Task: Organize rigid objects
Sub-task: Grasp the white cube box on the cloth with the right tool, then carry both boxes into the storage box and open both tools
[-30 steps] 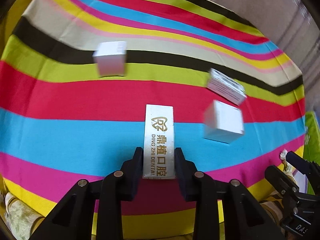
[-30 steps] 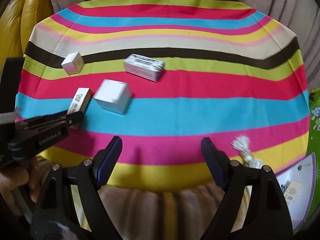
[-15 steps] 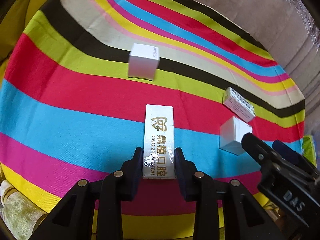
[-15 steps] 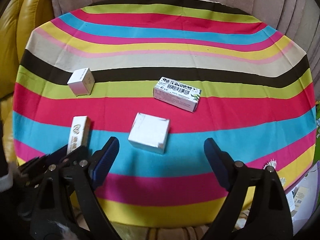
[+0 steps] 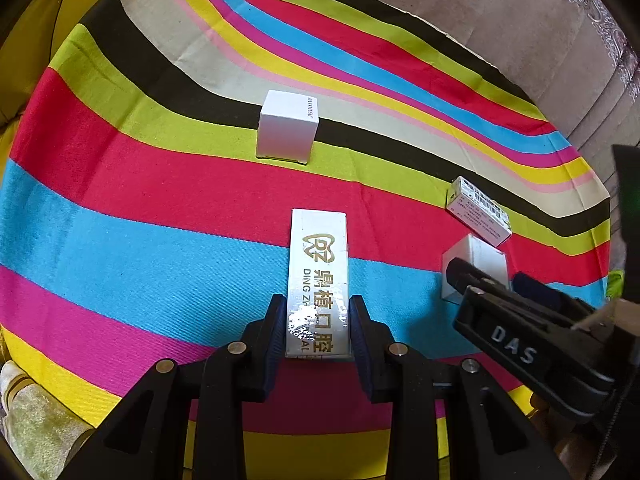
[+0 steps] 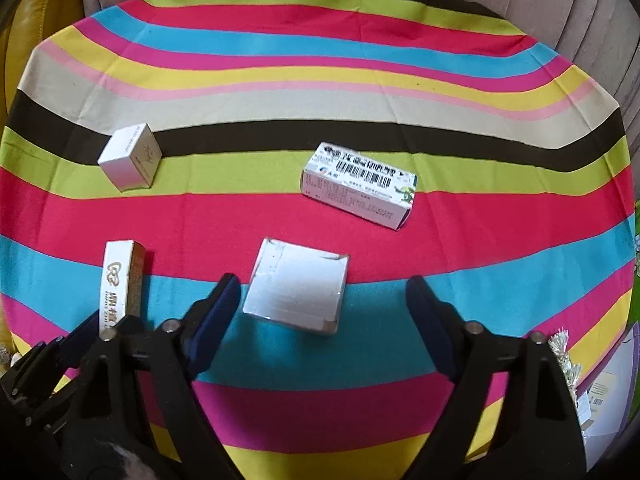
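My left gripper (image 5: pixel 318 312) is shut on a long silver dental box (image 5: pixel 318 280) with gold lettering, held over the striped cloth; the box also shows in the right wrist view (image 6: pixel 120 280). My right gripper (image 6: pixel 320 300) is open, its fingers on either side of a white square box (image 6: pixel 296 290) without touching it. That box shows partly hidden behind the right gripper in the left wrist view (image 5: pixel 476 268). A small white cube box (image 6: pixel 130 158) lies far left. A printed barcode box (image 6: pixel 358 184) lies beyond the square box.
The striped cloth (image 6: pixel 320 112) covers a round table ringed by beige upholstery (image 6: pixel 580 12). A yellow cushion (image 6: pixel 24 32) is at the far left. Papers and a tassel (image 6: pixel 564 356) lie off the right edge.
My right gripper has moved forward and left until its open fingers flank the white square box. My left gripper, still holding the dental box, has swung its view leftward.
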Tool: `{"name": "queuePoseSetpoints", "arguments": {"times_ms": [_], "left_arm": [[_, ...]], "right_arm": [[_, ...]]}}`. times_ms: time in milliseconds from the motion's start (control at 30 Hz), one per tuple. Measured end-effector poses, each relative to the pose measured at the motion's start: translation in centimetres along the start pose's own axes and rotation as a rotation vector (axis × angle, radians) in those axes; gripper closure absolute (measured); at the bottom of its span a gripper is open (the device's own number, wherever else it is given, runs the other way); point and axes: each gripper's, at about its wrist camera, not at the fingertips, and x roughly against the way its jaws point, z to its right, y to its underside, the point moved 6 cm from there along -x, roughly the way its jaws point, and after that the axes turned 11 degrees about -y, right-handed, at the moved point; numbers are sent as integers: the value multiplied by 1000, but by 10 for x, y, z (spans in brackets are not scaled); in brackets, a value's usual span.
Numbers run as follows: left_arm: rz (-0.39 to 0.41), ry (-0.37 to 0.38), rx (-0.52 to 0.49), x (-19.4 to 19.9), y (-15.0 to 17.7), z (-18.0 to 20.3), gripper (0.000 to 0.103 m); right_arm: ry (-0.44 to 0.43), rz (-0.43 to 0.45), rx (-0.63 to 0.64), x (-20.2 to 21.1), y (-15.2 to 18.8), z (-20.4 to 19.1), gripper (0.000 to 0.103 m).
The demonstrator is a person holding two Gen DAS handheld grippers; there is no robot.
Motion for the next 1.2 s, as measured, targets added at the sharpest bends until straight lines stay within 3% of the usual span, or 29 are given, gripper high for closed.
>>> {"name": "queuePoseSetpoints", "arguments": {"times_ms": [67, 133, 767, 1200], "left_arm": [[1, 0, -3, 0, -1, 0, 70], [4, 5, -7, 0, 0, 0, 70], [147, 34, -51, 52, 7, 29, 70], [152, 141, -137, 97, 50, 91, 70]], "right_arm": [[-11, -21, -2, -6, 3, 0, 45], [-16, -29, -7, -8, 5, 0, 53], [-58, 74, -36, 49, 26, 13, 53], [-62, 109, -118, 107, 68, 73, 53]]}}
